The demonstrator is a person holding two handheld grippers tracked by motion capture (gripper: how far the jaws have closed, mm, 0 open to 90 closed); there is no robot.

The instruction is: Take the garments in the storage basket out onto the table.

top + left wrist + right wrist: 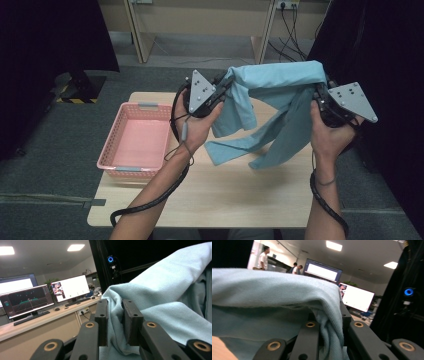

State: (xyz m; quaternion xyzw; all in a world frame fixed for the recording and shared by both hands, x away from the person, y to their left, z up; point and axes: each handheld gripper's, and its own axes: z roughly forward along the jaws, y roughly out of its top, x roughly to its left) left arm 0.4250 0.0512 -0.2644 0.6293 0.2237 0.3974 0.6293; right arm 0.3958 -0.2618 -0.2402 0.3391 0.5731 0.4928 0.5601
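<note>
A light blue garment (280, 80) hangs stretched between the two grippers above the wooden table (225, 195), its sleeves and lower part drooping toward the tabletop. My left gripper (224, 86) is shut on the garment's left end; in the left gripper view the cloth (160, 295) is pinched between the jaws of the left gripper (115, 315). My right gripper (318, 93) is shut on the right end; in the right gripper view the cloth (274, 292) drapes over and between the jaws of the right gripper (329, 317).
A pink plastic basket (111, 150), empty, sits on the table's left edge. Black curtains stand at both sides. Desks with lit monitors (71, 287) and people standing (264, 258) show in the gripper views.
</note>
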